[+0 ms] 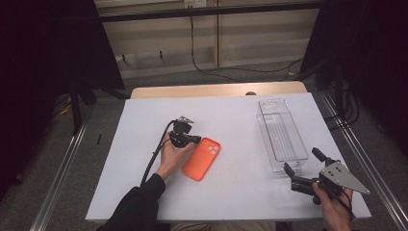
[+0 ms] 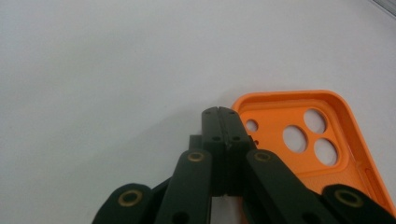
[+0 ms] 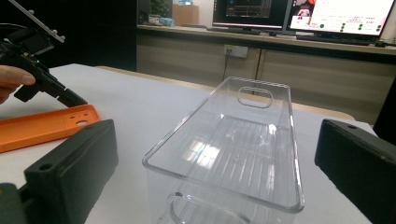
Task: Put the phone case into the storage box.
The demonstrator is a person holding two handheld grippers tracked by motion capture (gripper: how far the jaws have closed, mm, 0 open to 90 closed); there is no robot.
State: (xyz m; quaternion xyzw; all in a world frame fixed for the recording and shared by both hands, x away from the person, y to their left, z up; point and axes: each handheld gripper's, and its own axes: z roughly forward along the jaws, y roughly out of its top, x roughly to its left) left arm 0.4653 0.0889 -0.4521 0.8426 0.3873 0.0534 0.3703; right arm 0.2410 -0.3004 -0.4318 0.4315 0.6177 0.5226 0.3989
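My left hand-held gripper (image 2: pixel 222 112) is clenched, its jaws pressed together with nothing between them, the tips resting just beside the camera-hole corner of the orange phone case (image 2: pixel 308 135). The case lies open side up on the white desk (image 1: pixel 231 115), near the middle, with my left hand (image 1: pixel 172 153) at its left edge. My right hand-held gripper (image 1: pixel 300 161) is released, jaws spread wide, aimed at the near end of the clear plastic bin (image 3: pixel 233 140) standing at the desk's right side.
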